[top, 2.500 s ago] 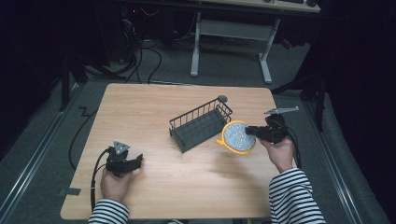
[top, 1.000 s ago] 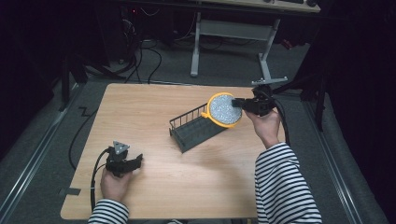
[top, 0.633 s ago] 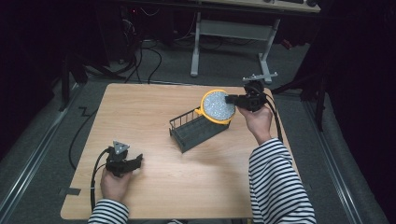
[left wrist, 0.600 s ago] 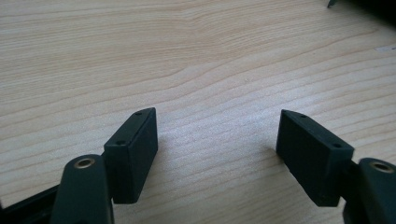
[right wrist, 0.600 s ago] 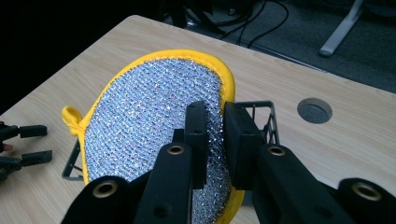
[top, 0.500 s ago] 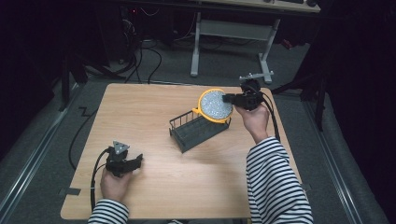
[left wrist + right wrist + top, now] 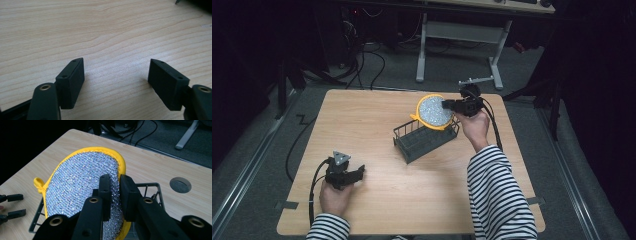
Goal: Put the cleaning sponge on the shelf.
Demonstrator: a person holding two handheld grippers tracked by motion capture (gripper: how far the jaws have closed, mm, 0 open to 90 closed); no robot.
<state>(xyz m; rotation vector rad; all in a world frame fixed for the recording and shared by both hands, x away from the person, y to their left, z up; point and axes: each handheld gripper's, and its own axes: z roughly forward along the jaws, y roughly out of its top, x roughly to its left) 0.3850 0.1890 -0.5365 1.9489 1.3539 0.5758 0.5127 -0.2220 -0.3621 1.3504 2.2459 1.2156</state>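
Two tools: right tool (image 7: 115,195) clamps yellow-rimmed scrubber (image 7: 82,182) over wire basket (image 7: 424,140); left tool (image 7: 116,77) open, on table (image 7: 100,30).

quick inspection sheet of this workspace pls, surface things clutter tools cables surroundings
surface: wooden table, round cable hole near the far edge.
job's things: yellow-rimmed silver scrubbing pad held upright over the black wire basket.
clutter: nothing seen.
tools: right tool shut on the pad's edge; left tool open, low over bare wood.
cables: one trails from each tool; more on the floor beyond.
surroundings: dark room, grey desk frame behind.
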